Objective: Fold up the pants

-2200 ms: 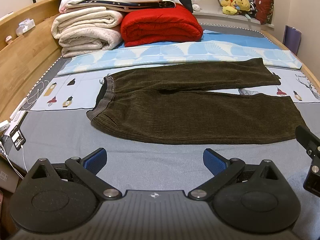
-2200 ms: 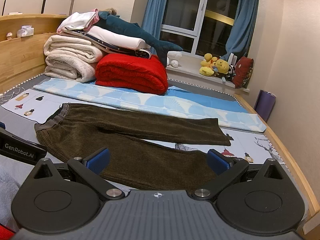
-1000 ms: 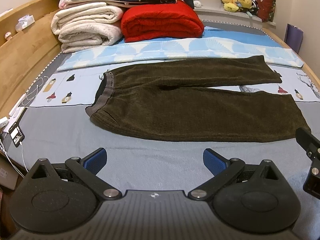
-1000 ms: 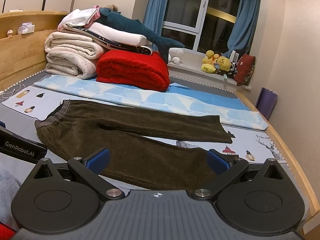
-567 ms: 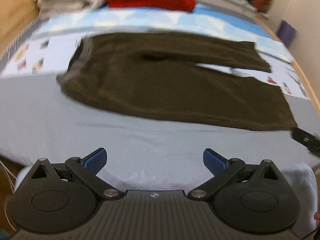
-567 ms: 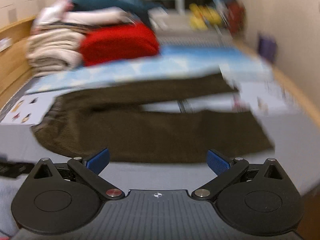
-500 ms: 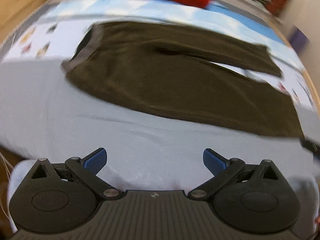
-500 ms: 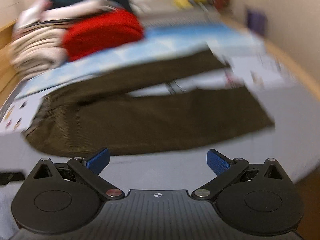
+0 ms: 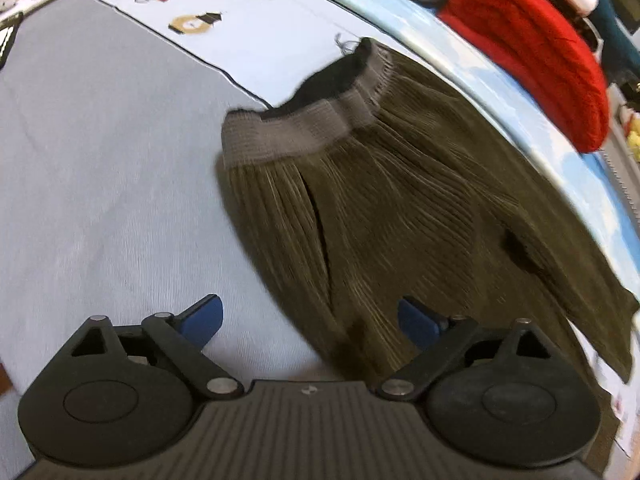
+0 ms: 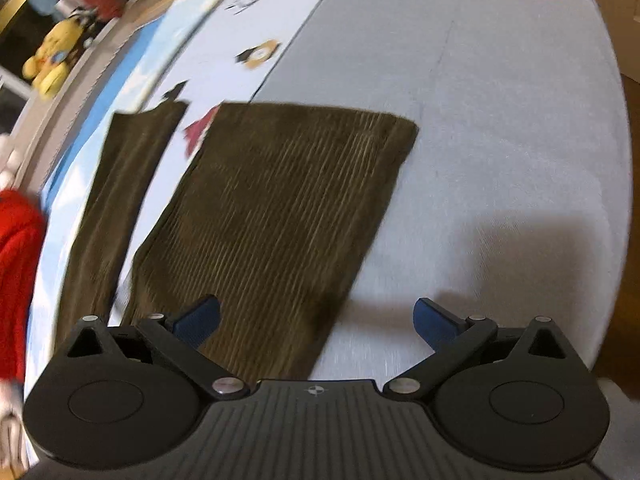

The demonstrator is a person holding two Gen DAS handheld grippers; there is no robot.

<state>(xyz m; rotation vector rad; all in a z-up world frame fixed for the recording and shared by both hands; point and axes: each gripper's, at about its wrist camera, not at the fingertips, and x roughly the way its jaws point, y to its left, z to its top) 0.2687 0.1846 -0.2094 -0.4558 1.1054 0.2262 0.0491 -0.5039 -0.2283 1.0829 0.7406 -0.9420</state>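
while you hold both tools low over the bed (image 9: 80, 184), read the scene thus:
change: a moment ago both cameras stood back with the whole garment in sight; now each has swung down close over one end.
pants (image 9: 380, 208): dark corduroy, flat and unfolded on the bed, legs apart.
left gripper (image 9: 308, 320): jaws wide open, empty, above the near edge just below the waistband (image 9: 296, 136).
right gripper (image 10: 316, 318): jaws wide open, empty, straddling the near edge of the front leg, short of its hem (image 10: 396, 160).
meaning: approach looks finished; the first fold is not yet begun, and your next call is probably to pinch both near edges.
background: red blanket (image 9: 532, 52) lies well beyond.
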